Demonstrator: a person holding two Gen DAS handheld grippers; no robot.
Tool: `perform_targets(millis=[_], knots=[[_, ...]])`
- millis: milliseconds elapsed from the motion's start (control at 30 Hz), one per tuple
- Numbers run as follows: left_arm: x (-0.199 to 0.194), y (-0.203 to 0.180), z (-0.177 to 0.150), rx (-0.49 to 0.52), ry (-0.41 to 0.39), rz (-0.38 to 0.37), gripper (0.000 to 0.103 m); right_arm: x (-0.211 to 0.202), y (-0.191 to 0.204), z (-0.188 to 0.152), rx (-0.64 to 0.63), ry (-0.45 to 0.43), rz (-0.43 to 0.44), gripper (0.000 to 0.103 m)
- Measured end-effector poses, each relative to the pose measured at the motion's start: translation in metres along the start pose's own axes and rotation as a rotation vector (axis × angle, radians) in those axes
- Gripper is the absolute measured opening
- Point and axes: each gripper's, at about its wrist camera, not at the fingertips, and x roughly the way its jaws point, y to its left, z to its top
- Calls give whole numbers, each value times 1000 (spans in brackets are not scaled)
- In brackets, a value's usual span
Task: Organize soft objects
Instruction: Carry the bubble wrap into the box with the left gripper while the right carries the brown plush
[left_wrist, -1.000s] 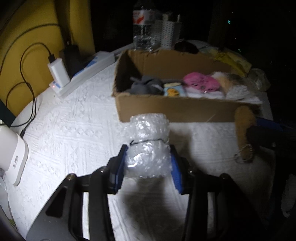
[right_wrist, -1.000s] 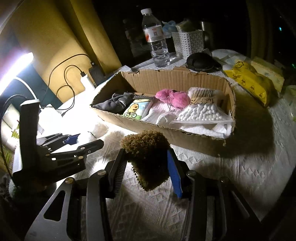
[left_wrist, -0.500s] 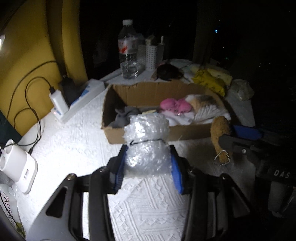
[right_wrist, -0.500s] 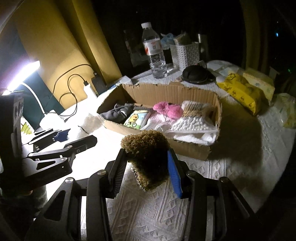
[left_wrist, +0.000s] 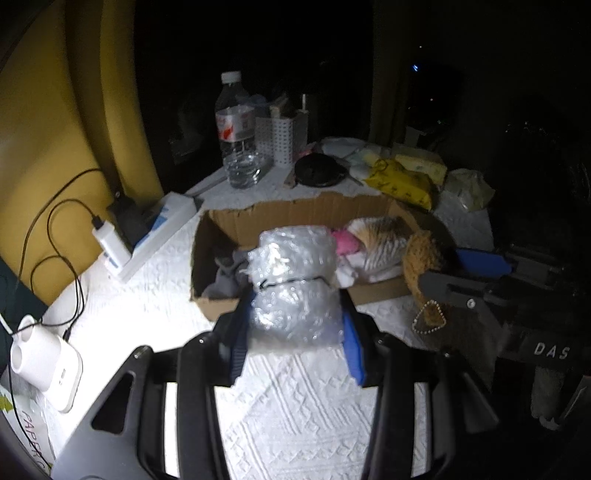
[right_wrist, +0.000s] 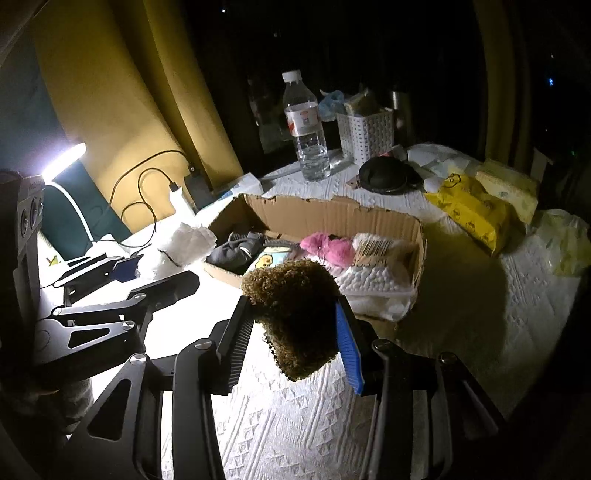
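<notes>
Above the white textured worktop (left_wrist: 288, 413), the left tongs (left_wrist: 295, 328) were clamped on a roll of bubble wrap (left_wrist: 291, 288) bound by a thin black band. The roll stood upright between the blue pads, held clear of the worktop and just in front of the near wall of the cardboard box (left_wrist: 295, 214). To its right, the right tongs (right_wrist: 295, 328) were clamped on a brown fuzzy plush (right_wrist: 295, 314), which hung between the pads near the box's front right corner; a bead chain (left_wrist: 428, 319) dangled from the plush. The open box held a grey cloth item (right_wrist: 236, 251) at its left end, a pink fluffy item (right_wrist: 328, 247) in the middle and a white knobbly pack (right_wrist: 373, 280) at its right end. Behind the box stood a water bottle (right_wrist: 306, 129), a white perforated basket (right_wrist: 364, 133) and a black round case (right_wrist: 384, 179). A yellow packet (right_wrist: 469, 210) lay to the right of the box. A power strip (left_wrist: 155, 236) with a plugged charger lay to the left.
</notes>
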Motion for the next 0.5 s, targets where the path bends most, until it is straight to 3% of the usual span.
perform_targets(millis=[500], knots=[[23,2,25,-4,-10,-8,44,15,-12,24,-14,-4,-4,46]])
